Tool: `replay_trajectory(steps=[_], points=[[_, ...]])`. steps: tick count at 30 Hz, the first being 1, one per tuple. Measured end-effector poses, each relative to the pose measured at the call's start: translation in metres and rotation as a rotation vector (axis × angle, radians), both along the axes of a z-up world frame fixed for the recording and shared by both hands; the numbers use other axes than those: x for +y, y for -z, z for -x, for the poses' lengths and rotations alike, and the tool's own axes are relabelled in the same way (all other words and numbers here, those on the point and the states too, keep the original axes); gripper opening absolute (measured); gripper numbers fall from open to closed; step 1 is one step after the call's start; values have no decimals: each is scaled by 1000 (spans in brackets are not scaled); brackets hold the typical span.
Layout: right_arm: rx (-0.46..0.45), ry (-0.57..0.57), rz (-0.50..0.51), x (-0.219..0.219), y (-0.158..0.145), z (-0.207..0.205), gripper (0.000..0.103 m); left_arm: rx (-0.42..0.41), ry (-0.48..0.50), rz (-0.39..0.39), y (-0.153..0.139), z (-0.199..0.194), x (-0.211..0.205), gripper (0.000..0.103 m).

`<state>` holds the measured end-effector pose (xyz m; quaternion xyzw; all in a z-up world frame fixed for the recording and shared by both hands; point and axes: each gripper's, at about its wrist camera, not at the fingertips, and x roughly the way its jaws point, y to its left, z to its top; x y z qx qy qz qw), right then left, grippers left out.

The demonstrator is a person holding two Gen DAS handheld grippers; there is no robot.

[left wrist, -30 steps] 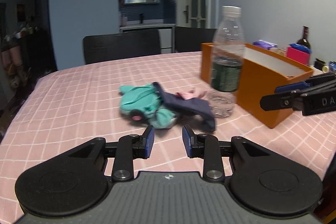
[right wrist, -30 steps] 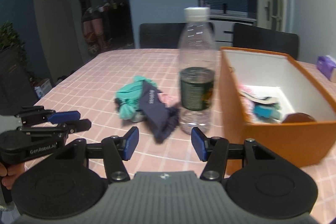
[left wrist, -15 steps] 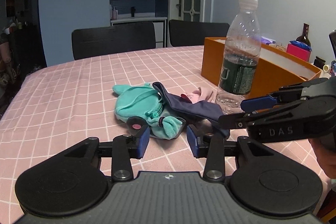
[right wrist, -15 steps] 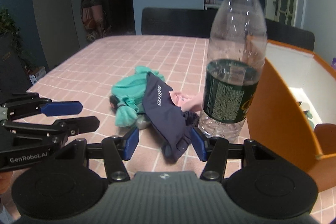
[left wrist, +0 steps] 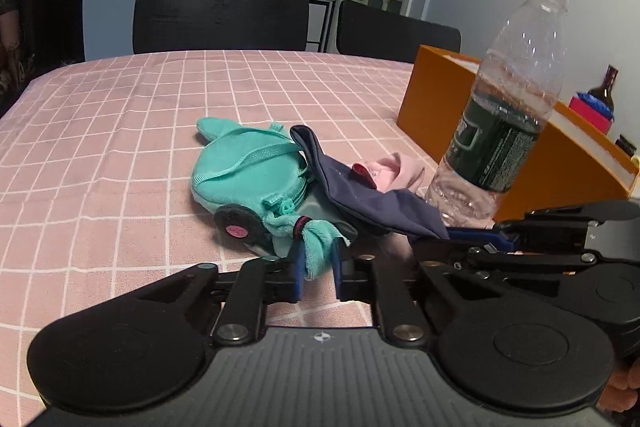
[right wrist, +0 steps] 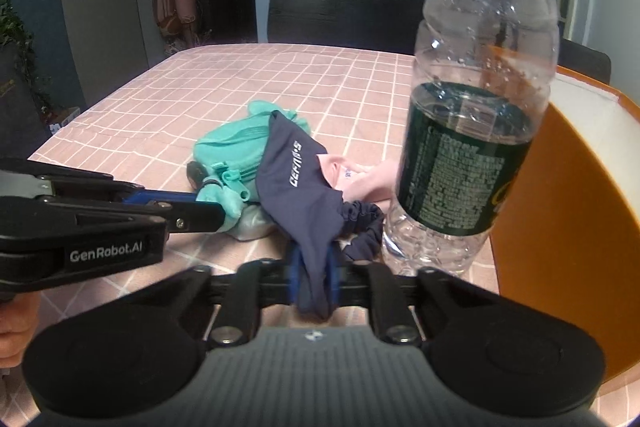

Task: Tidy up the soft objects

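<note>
Paired pinch on the soft pile, lower centre of each view.
Left gripper (left wrist: 316, 269) fingers, just closing, nip the teal pouch (left wrist: 250, 173) tassel; right gripper (right wrist: 314, 279) clamps the navy cloth (right wrist: 298, 179): lift apart slowly, clear of the bottle (right wrist: 472, 131).

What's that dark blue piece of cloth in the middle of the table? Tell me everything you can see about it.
The navy cloth is a soft, thin, smooth-looking fabric strip with pale lettering printed on it. It lies draped over a teal plush pouch and a pink cloth, its near end hanging toward the camera. The right gripper has just been closing and now pinches that near end. A dark ruffled scrunchie sits against its right side, next to the plastic bottle.
</note>
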<state>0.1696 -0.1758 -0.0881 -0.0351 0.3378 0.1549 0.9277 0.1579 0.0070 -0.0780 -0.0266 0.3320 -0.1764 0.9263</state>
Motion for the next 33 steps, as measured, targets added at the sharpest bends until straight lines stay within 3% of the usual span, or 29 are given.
replay_trajectory(steps=[5,14,18,25,27,29,30,33], points=[[-38,-14,-10,0,-13,8,2,-82,-27,-9,-20,15,9,0],[-142,-54,-89,-7,-56,45,2,-291,-76,39,-86,68,38,0],[-162,-86,-169,-16,-79,64,2,-336,-63,56,-106,89,43,0],[-161,-89,-200,-24,-92,84,2,-195,-13,27,-89,83,35,2],[-126,-59,-171,-23,-82,77,2,-147,0,13,-76,76,30,9],[-69,-32,-144,-23,-67,66,2,-110,16,3,-63,67,26,26],[-41,-21,-125,-24,-59,60,2,-96,13,-15,-57,62,23,29],[28,15,-76,-23,-36,46,8,-81,27,-118,-38,48,12,43]])
